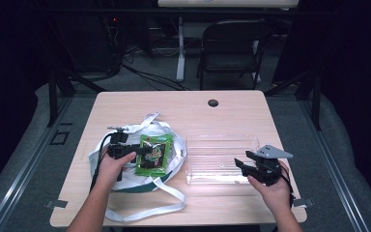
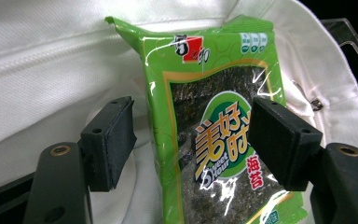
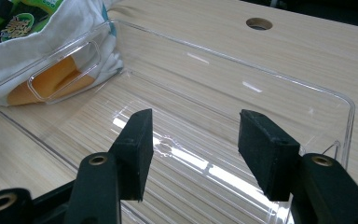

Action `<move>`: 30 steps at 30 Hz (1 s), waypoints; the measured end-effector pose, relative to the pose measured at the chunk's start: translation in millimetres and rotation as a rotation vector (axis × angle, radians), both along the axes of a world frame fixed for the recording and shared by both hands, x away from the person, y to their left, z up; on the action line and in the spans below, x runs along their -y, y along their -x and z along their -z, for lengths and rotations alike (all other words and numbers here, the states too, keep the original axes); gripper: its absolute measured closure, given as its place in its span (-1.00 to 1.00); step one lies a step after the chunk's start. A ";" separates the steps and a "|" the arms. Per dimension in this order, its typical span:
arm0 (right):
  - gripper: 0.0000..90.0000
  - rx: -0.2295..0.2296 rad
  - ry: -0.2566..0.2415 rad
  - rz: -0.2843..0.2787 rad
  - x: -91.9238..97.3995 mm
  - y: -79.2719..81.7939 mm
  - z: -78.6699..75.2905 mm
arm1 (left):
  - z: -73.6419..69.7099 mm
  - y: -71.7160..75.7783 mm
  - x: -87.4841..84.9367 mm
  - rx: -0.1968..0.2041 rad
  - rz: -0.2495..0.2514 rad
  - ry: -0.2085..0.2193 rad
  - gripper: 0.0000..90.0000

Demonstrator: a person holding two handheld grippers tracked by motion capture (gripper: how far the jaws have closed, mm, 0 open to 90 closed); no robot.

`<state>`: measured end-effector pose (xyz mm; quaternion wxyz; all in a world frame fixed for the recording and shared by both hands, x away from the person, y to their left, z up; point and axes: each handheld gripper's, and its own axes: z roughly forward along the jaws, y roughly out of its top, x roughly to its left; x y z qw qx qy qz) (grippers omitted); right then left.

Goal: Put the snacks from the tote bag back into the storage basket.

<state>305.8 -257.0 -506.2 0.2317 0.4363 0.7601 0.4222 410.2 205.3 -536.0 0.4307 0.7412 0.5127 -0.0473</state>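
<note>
The tabletop (image 1: pixel 232 111) is carrying a white bag (image 1: pixel 125 181) by its left edge, and a clear tray (image 1: pixel 222 159) is sitting right of it. A green packet (image 1: pixel 153 153), light, crinkly and slippery, is lying on the bag. The left gripper (image 2: pixel 193 140) is straddling it wide open, best pinching its flat edges; the right gripper (image 3: pixel 196 149) is hovering open and empty over the tray.

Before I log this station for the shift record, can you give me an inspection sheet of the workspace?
Surface: light wood table, round hole at the far edge.
Job's things: green seaweed snack packet lying on a white cloth bag; clear plastic bin beside it.
Clutter: nothing seen.
Grippers: left claw open, astride the packet; right claw open over the bin.
Cables: black cable from the left claw; more on the floor.
Surroundings: dark folding chair behind.
</note>
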 end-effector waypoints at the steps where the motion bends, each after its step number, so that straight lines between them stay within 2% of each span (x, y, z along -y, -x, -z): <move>1: 0.01 0.001 0.001 -0.001 -0.1 0.1 0.1 | 0.8 -0.1 1.0 -0.007 -0.004 0.003 -0.30; 7: 0.01 0.003 0.000 0.006 0.0 1.1 0.3 | 4.4 -2.3 3.2 -0.020 0.010 -0.003 -0.30; 12: 0.01 0.003 0.006 0.010 1.7 3.0 0.2 | 8.7 -5.0 6.5 -0.043 0.023 0.013 -0.30; 22: 0.01 0.007 0.002 0.019 3.1 4.7 0.8 | 12.6 -7.1 10.8 -0.063 0.048 0.032 -0.28; 30: 0.01 0.007 0.003 0.020 2.6 4.7 1.3 | 13.7 -7.0 12.0 -0.082 0.077 0.028 -0.25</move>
